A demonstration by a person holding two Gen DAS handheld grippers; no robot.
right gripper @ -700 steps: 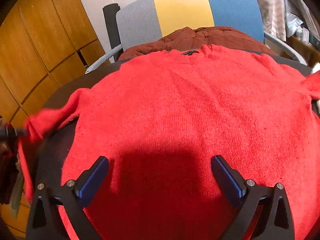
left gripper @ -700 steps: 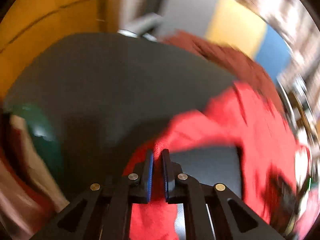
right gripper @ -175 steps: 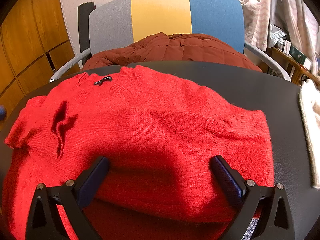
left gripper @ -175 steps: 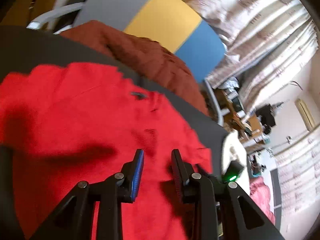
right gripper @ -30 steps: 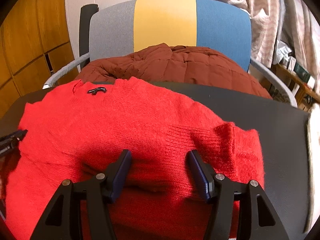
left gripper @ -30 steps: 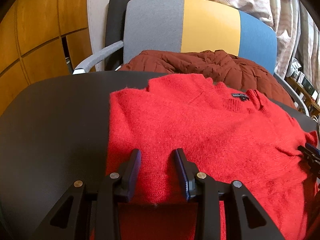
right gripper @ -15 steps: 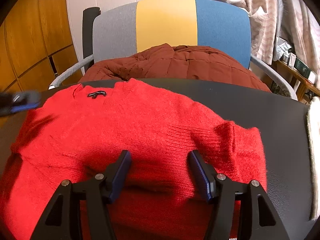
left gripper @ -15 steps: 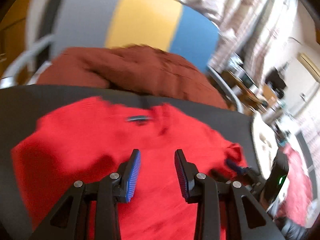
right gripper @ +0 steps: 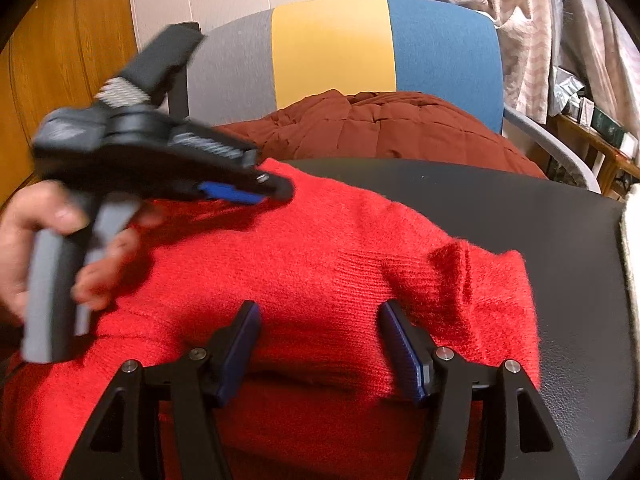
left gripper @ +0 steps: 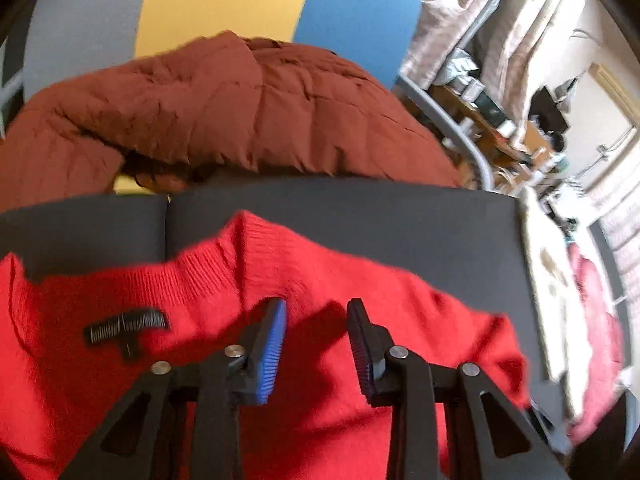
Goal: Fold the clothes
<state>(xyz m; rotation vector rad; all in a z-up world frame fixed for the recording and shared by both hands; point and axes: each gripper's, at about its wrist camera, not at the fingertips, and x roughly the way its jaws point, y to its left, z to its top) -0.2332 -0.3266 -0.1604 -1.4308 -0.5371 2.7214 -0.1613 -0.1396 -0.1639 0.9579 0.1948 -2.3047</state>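
A red knitted sweater [right gripper: 320, 256] lies on the black table [right gripper: 540, 216], its sleeves folded in over the body. Its collar with a dark label [left gripper: 128, 326] shows in the left wrist view. My left gripper [left gripper: 316, 320] is open and empty just above the sweater's shoulder, right of the collar. It also shows in the right wrist view [right gripper: 248, 192], held by a hand over the sweater's far left part. My right gripper [right gripper: 318, 320] is open and empty, low over the near part of the sweater beside the folded sleeve cuff [right gripper: 460, 276].
A chair [right gripper: 332, 48] with a grey, yellow and blue back stands behind the table, with a brown quilted jacket [right gripper: 380, 128] on its seat. A cream cloth [left gripper: 548, 292] lies at the table's right edge. Wooden cabinets [right gripper: 60, 60] stand at the left.
My left gripper has moved forward and to the right, over the sweater's collar and shoulder. My right gripper has hardly moved and stays open.
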